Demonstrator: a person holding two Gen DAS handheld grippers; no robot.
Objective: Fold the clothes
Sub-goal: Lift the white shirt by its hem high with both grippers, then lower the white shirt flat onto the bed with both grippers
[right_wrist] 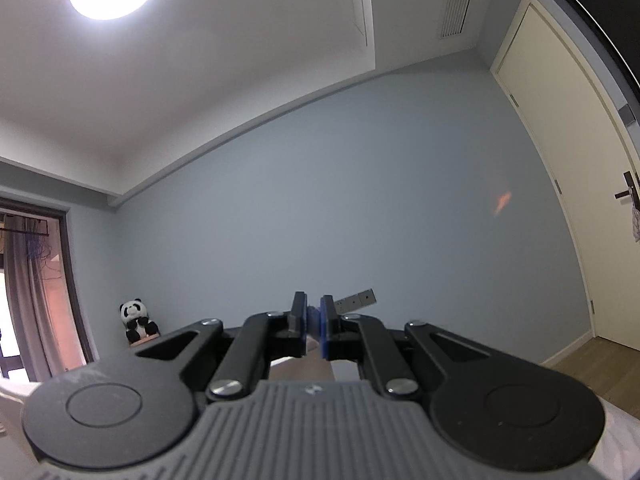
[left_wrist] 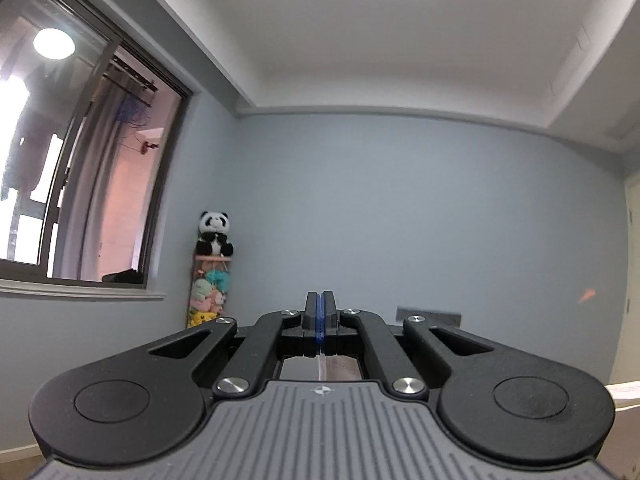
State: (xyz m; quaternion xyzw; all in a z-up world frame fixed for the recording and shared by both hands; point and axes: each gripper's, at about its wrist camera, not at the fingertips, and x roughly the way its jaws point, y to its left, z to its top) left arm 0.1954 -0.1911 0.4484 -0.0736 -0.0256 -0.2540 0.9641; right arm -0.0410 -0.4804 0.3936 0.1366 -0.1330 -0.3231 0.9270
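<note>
Cloth (right_wrist: 316, 346): pale strip, pinched between right claw (right_wrist: 314, 320) fingers, hanging below; mostly hidden by the claw body.
Left claw (left_wrist: 319, 316): pressed together; a thin pale edge (left_wrist: 321, 366) below it, hard to identify.
Backdrop: blue wall (left_wrist: 400, 208), panda (left_wrist: 214, 234) on a shelf.

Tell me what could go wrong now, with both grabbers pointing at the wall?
The right gripper seems to pinch only a small bit of cloth, so it might slip out. Both cameras face the blue wall, with the cloth mostly hidden below, so a crooked fold could go unnoticed.
</note>
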